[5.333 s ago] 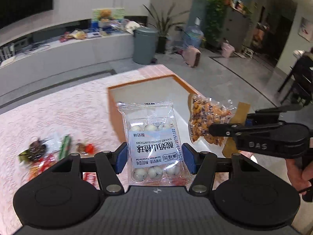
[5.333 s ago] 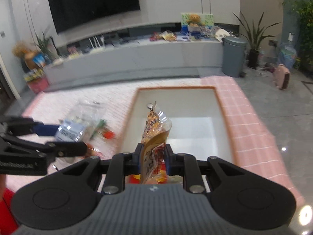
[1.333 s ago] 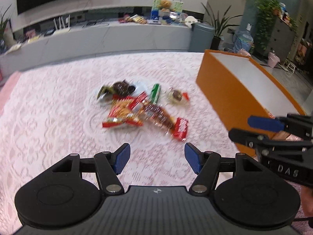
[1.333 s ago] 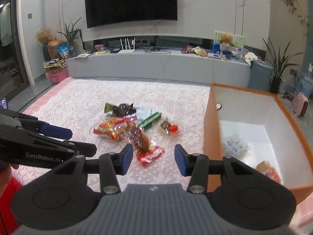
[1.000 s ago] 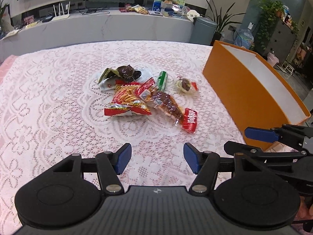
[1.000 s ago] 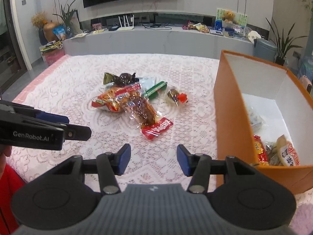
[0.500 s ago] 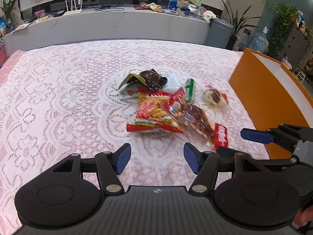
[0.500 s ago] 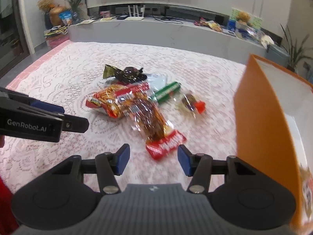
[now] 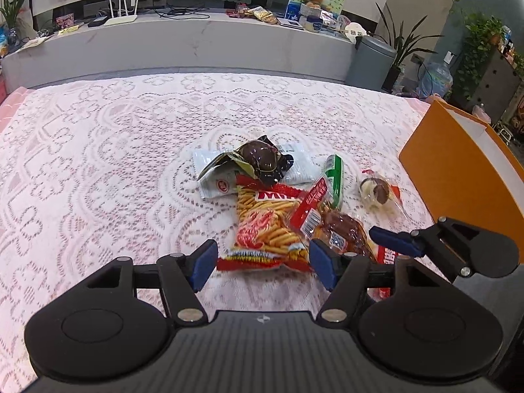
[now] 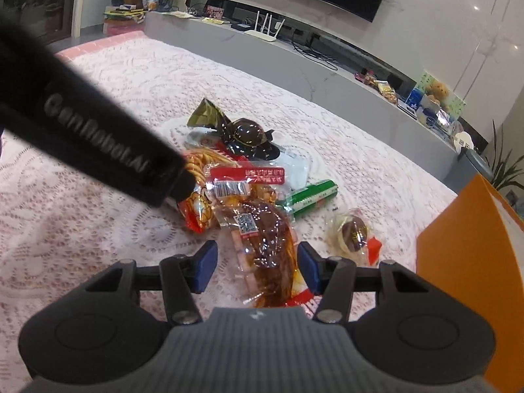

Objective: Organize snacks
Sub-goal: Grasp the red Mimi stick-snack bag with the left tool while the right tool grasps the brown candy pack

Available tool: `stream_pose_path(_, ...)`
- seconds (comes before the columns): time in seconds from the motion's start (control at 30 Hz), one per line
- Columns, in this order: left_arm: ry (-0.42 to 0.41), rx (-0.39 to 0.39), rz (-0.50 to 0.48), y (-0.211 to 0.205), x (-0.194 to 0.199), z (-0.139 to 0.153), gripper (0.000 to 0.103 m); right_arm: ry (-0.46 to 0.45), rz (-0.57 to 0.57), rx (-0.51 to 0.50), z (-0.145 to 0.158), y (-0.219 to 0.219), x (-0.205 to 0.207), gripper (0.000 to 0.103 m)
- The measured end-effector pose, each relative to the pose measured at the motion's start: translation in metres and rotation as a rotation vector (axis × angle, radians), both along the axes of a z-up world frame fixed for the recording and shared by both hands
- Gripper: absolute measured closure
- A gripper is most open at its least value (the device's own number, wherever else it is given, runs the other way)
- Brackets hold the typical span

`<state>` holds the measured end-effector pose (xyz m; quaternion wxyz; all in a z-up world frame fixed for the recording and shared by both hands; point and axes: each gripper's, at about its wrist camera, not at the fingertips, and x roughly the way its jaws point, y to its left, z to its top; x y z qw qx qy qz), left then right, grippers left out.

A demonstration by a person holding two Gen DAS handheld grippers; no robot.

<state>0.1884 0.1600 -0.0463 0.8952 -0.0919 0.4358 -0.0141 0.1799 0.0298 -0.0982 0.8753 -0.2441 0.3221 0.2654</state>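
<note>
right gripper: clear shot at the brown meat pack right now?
Probably yes. The right gripper is open, its fingers straddling the brown meat pack, which lies on top of the pile. The left gripper is beside it over the chip bag.

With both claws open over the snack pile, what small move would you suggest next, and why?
Probably close the right claw on the clear packet of brown meat: it already lies between the open blue fingers, whereas the left claw sits just short of the red-and-yellow stick-snack bag.

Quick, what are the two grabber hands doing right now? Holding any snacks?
Left gripper: open, holding nothing, around the red-and-yellow bag of snack sticks.
Right gripper: open, holding nothing, around the clear pack of brown meat.
</note>
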Motion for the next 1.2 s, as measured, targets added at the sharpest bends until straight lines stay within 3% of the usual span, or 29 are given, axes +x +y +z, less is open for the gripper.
stream_pose_path(0.23, 0.02, -0.026, -0.018, 0.001, 0.013, -0.007, 0.016, 0.047, -0.065, 0.059, -0.002, -0.011, 0.013, 0.065)
stream_pose_path(0.47, 0.077, -0.013, -0.074, -0.005, 0.033, -0.018, 0.015, 0.094, -0.16, 0.144, 0.012, -0.037, 0.013, 0.073)
stream_pose_path(0.53, 0.099, -0.003, -0.087, -0.008, 0.039, -0.023, 0.015, 0.125, -0.19, 0.18, 0.015, -0.044, 0.016, 0.081)
stream_pose_path(0.8, 0.124, 0.099, -0.08, -0.022, 0.054, -0.031, 0.015, 0.199, -0.238, 0.26, 0.024, -0.061, 0.025, 0.086)
stream_pose_path(0.9, 0.125, 0.143, -0.085, -0.028, 0.056, -0.033, 0.017, 0.211, -0.238, 0.265, 0.024, -0.062, 0.025, 0.086)
stream_pose_path(1.03, 0.117, 0.145, -0.082, -0.03, 0.054, -0.032, 0.032, 0.227, -0.244, 0.276, 0.025, -0.064, 0.028, 0.085)
stream_pose_path(1.2, 0.117, 0.067, -0.025, -0.02, 0.047, -0.027, 0.044, 0.26, -0.248, 0.296, 0.024, -0.066, 0.036, 0.084)
